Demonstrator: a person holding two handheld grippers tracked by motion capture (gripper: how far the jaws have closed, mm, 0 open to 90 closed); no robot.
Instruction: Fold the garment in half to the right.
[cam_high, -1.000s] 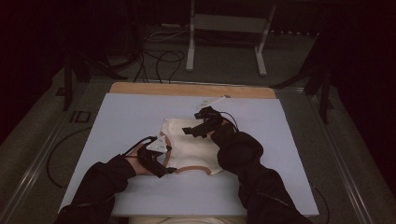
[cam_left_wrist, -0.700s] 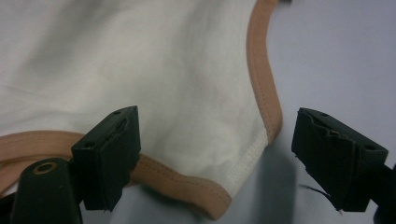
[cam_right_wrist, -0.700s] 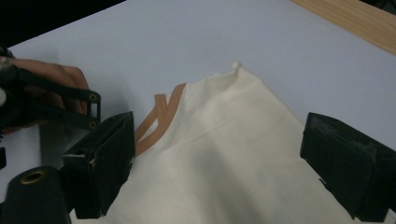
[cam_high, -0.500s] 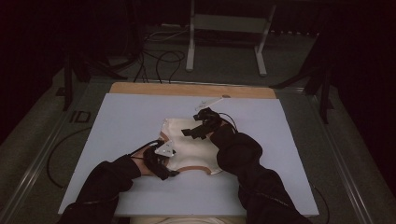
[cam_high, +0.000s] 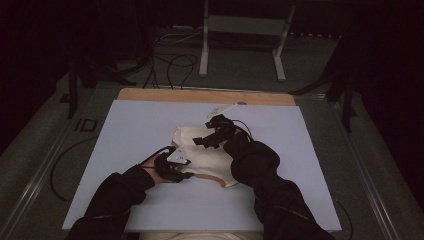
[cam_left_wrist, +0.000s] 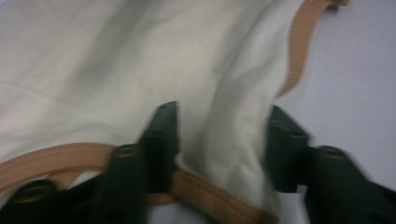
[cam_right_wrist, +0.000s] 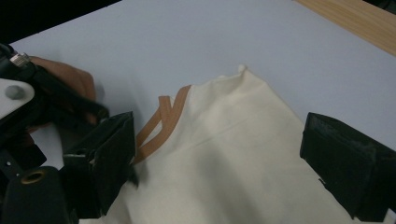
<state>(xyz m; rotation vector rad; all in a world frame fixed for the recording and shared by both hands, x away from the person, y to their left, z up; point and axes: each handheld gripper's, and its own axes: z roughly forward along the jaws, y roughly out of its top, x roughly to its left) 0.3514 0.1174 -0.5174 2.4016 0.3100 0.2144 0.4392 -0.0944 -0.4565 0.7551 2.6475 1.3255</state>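
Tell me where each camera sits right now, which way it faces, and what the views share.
High view: fixed above the person's side, looking forward and down on the pale blue table top; both dark sleeves enter from below, left gripper and right gripper on the cream cloth bag with tan straps.
Left gripper view: rides the left gripper, looking along its jaws, which have just been closing around a fold of the bag.
Right gripper view: rides the right gripper, jaws wide over the bag.
Shared: all show the bag and table.
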